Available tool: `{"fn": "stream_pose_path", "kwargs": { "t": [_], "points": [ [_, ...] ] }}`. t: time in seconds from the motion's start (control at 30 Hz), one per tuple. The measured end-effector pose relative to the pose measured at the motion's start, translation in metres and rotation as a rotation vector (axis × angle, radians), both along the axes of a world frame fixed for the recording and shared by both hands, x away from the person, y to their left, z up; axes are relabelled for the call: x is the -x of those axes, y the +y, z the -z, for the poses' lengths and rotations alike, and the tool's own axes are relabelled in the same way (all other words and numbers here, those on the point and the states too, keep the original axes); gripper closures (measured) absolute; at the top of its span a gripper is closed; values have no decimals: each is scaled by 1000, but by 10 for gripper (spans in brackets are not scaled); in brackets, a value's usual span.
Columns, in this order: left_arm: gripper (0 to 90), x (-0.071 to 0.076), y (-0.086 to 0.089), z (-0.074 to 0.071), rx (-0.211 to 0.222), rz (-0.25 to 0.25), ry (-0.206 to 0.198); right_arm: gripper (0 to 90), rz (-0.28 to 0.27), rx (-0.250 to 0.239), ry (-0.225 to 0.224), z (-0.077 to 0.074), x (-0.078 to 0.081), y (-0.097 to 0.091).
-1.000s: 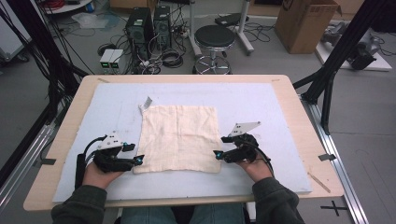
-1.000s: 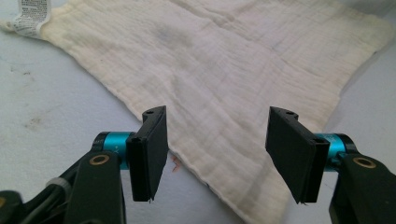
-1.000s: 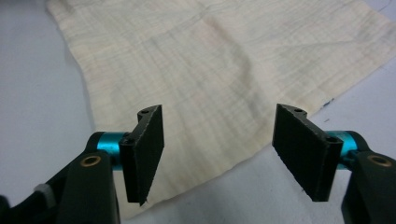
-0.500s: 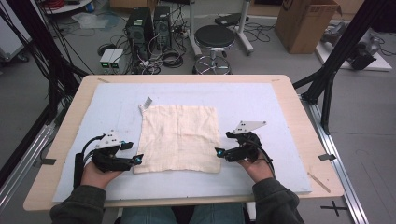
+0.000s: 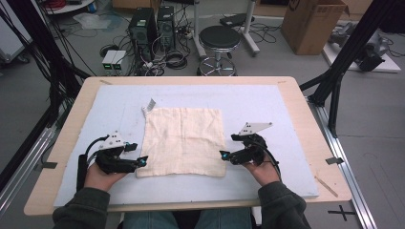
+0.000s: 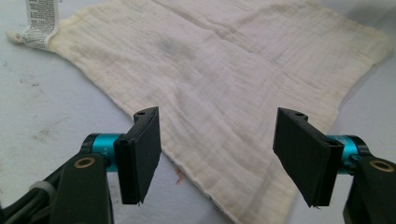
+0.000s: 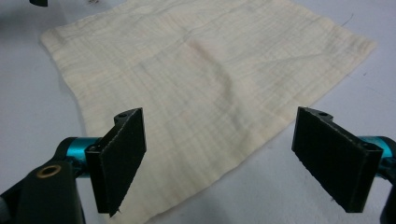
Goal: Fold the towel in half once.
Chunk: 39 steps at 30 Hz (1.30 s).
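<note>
Cloth [image 5: 184,140] spread flat mid-table [image 5: 286,102], near corners just ahead of left gripper [image 5: 142,161] and right gripper [image 5: 222,155], both jaws just opened wide and empty; spreading judged done, any fold not yet begun.

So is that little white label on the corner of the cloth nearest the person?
No, the label sits at the far left corner of the cream cloth, away from the person's hands.

High view: above the near table edge, facing forward and down. Gripper views: low, close, facing across the cream cloth [image 5: 184,140], shared by all.
</note>
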State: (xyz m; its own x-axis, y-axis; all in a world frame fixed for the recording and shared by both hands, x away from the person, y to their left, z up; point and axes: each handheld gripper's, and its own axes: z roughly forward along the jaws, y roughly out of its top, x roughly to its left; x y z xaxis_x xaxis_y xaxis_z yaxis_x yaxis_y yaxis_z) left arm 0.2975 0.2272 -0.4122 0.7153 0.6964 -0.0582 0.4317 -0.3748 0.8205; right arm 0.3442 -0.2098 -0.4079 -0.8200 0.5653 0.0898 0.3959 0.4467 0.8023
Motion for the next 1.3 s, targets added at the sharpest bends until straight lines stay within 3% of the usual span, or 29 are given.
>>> {"fn": "stream_pose_path", "kwargs": {
  "t": [0.37, 0.67, 0.83, 1.07, 1.3],
  "points": [
    [326, -4, 1, -3, 8, 6, 11, 157, 6, 3, -4, -3, -4, 0],
    [327, -8, 3, -16, 13, 19, 5, 127, -7, 12, 17, -12, -10, 4],
    [326, -15, 6, -20, 33, 8, 22, 126, -23, 21, 11, -23, -16, 8],
    [326, -27, 3, -38, 33, 20, 10, 122, -27, 4, 22, -41, -30, 9],
    [329, -46, 1, -54, 35, 23, 7, 121, -11, 2, -11, -62, -48, 8]
  ]
}}
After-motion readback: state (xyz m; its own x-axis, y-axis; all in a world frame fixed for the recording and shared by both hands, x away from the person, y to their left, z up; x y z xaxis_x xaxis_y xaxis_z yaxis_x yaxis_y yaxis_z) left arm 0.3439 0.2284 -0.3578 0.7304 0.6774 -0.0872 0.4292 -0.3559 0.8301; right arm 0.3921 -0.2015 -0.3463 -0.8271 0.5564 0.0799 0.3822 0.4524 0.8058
